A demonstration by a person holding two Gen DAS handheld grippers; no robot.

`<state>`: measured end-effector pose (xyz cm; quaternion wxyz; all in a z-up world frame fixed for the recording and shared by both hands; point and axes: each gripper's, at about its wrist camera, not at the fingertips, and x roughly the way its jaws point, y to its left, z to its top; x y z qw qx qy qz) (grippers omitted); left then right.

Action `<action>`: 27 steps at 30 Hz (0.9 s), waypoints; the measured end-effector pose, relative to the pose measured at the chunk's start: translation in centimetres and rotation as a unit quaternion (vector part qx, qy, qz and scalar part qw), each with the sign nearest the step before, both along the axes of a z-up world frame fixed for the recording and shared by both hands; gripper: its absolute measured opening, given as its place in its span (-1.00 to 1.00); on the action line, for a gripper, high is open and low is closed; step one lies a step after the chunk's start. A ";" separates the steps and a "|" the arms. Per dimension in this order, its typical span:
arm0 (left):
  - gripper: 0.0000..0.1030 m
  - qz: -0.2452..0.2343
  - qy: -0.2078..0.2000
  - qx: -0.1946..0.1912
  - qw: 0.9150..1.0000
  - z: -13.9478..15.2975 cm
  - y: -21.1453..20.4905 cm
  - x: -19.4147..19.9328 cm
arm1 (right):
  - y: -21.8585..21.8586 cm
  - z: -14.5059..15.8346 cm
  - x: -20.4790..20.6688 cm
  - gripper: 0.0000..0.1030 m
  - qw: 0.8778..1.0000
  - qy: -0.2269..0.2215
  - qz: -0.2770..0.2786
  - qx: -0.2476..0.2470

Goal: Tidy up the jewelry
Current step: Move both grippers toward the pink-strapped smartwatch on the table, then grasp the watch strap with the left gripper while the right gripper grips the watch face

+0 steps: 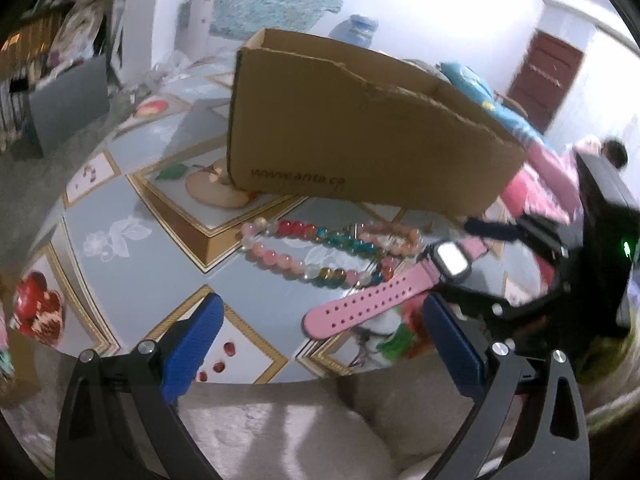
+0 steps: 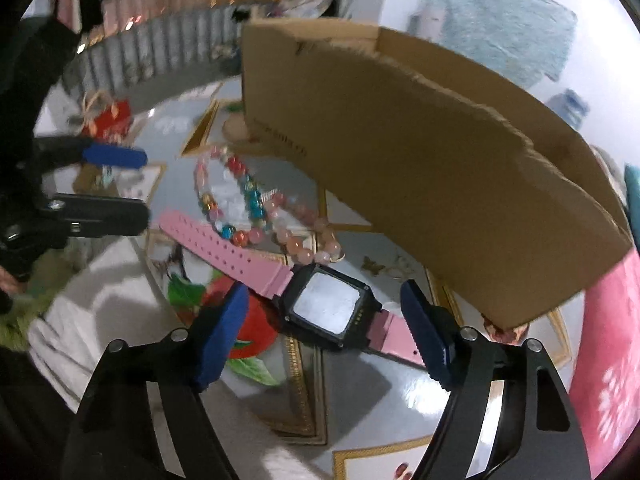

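Since the watch is what's lined up right now: everything else comes second.
Watch (image 2: 326, 308): lies flat on the patterned tablecloth (image 2: 360, 384), screen up, just in front of the cardboard box (image 2: 440, 184). Pink strap runs out both ways, long end toward the bracelets.
How it'll handle: light, I'd guess. The case is hard and stiff, the strap looks rubbery and will flop if you lift by an end. The glass face looks slick, so don't pinch top and bottom.
Where to grab: across the black case sides, or the strap right next to it.
Right gripper (image 2: 326, 336): jaws apart, one either side of the watch, not pressing it yet as far as I can see.
Left gripper (image 1: 320, 344): wide apart, nothing in it, near the strap tip.
Bead bracelets (image 1: 320, 252): piled loose just beside the watch and touching the strap. They'll roll and snag, so lift straight up.
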<state>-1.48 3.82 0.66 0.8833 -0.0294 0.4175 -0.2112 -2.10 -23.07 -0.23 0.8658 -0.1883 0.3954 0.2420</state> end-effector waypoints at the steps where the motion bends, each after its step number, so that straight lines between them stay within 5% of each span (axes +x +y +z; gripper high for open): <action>1: 0.89 -0.007 -0.008 0.016 1.000 -0.1 -0.3 -0.3 | 0.0 -0.3 0.1 0.38 1.000 0.007 0.006 -0.008; 7: 0.88 -0.039 -0.033 0.050 0.997 -0.4 -1.7 -1.3 | -0.5 -0.8 0.4 0.16 0.999 0.040 0.029 -0.019; 15: 0.57 -0.102 -0.080 0.089 0.988 -0.4 -4.9 -3.1 | -1.6 -0.3 1.1 0.11 0.994 0.096 0.052 -0.005; 27: -0.17 -0.188 -0.119 0.190 0.956 -2.3 -9.5 -4.2 | -3.7 0.5 2.9 0.07 0.974 0.212 0.059 0.052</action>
